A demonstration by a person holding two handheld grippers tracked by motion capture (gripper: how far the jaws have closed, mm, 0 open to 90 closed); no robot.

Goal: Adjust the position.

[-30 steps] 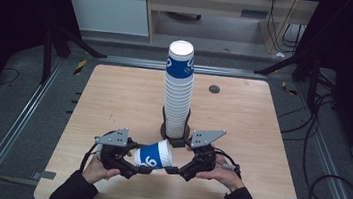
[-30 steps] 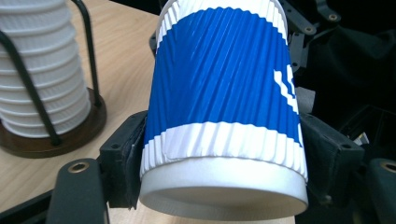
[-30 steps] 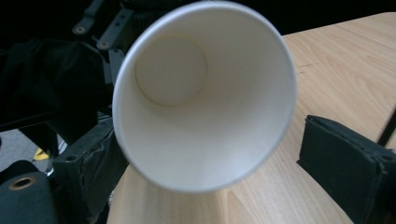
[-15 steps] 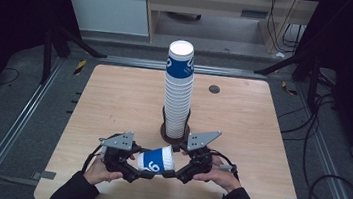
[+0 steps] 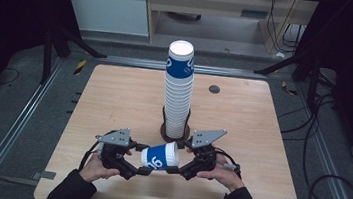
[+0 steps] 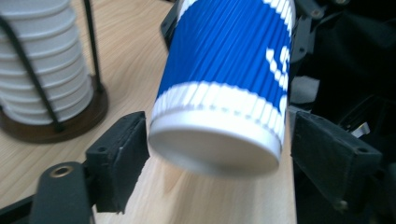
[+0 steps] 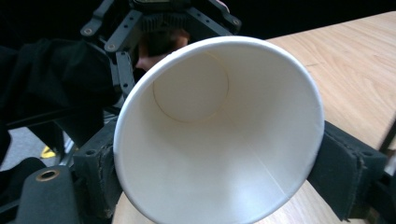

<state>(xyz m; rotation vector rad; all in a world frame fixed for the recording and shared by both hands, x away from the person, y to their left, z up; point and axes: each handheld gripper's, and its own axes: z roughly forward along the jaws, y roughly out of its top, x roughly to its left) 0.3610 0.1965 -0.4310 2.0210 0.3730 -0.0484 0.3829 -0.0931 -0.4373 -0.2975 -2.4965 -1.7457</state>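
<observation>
The right gripper (image 5: 174, 170) is clamping the rim of the blue paper cup (image 5: 159, 155), holding it sideways near the tabletop's (image 5: 114, 97) front edge. The left gripper (image 5: 142, 168) is waiting, spread apart around its base, seemingly to take it; the cup stack (image 5: 178, 92) is standing behind.

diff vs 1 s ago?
The loose blue cup, lying sideways between both claws, has come slightly toward the person and away from the cup stack. The right claw grips its rim end; the left claw brackets its base, contact unclear. The stack, its holder and the table are unchanged.
</observation>
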